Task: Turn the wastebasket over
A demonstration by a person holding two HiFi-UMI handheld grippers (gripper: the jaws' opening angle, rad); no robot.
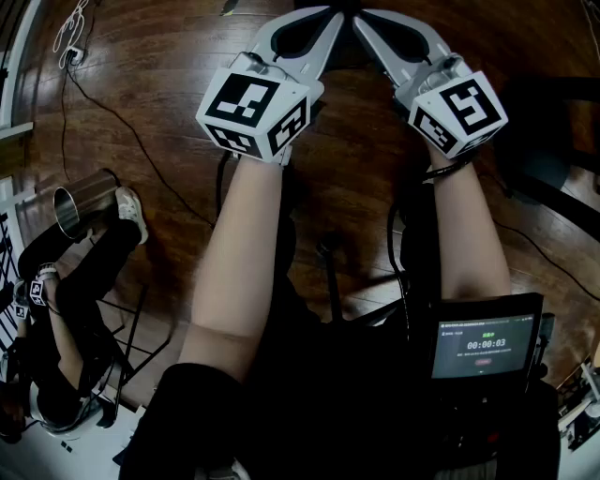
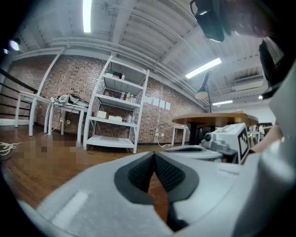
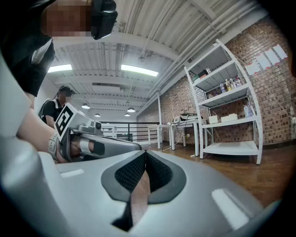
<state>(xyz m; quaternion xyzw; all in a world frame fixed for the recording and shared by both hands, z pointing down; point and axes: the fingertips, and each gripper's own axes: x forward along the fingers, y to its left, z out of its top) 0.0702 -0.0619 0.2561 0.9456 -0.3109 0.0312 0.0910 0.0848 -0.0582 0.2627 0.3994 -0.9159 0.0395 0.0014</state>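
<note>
A shiny metal wastebasket (image 1: 82, 202) sits on the wooden floor at the far left of the head view, its dark open mouth showing at its left end. Both grippers are held out level ahead of me, far to the right of it. My left gripper (image 1: 328, 13) is shut with nothing between its dark pads (image 2: 138, 173). My right gripper (image 1: 362, 15) is shut and empty too, its pads (image 3: 159, 171) meeting at the tip. The two tips lie close together. Each gripper view shows the other gripper alongside: the right gripper (image 2: 226, 139) and the left gripper (image 3: 92, 143).
Another person in black (image 1: 56, 319) sits beside the wastebasket, a shoe (image 1: 131, 211) against it. A cable (image 1: 112, 112) runs across the floor. A white shelving unit (image 2: 118, 111) stands by the brick wall, a round table (image 2: 217, 119) to its right. A small screen (image 1: 483, 345) hangs at my waist.
</note>
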